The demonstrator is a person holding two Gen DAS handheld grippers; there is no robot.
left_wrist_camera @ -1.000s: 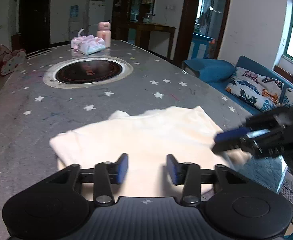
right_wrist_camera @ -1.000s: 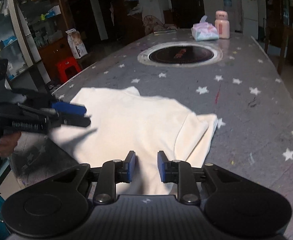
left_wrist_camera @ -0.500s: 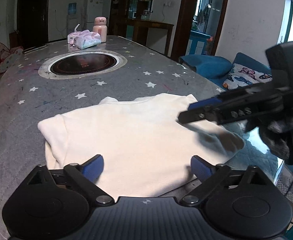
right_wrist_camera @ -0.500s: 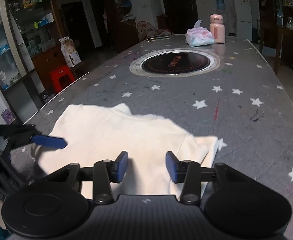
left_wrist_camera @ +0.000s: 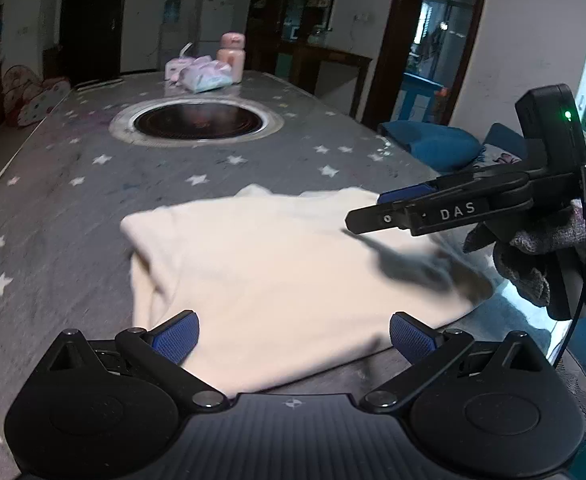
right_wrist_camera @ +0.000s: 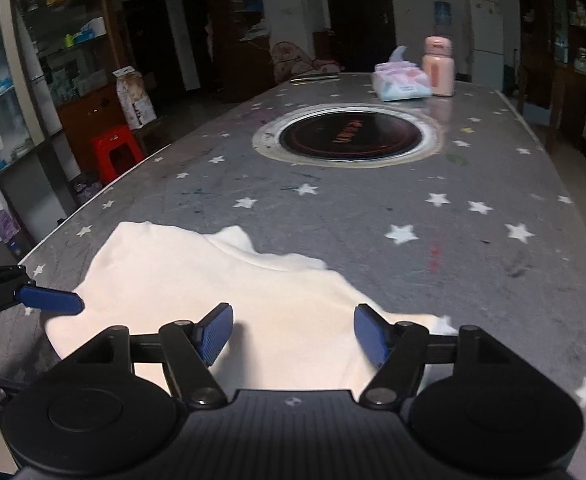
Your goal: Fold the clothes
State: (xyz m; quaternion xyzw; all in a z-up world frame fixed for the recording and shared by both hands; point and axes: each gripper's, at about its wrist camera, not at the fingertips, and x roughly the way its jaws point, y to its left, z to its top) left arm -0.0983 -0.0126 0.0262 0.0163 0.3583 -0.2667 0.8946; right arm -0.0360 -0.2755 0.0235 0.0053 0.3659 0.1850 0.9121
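While both grippers are hanging just over the near edge of the table, nothing is being held. The left gripper is spreading its blue fingers wide, with only air between them. The right gripper is spreading wide too, and it is gripping nothing.

Just past the fingers, the shirt is lying flat on the gray star cloth, close to the table's near edge. It is looking partly folded, with a sleeve tucked over on one side, though the blur is making that hard to tell. In the left view, the right gripper is floating above the shirt's right side and is casting a dark shadow on it.

This is looking like the pause between two folds. Next, each gripper is likely needing to drop down, pinch a side or the near hem, and lift the cloth over evenly so it is not bunching.

Farther back, a round burner is sitting in the table. At the far end, a tissue pack and a pink bottle are standing side by side.
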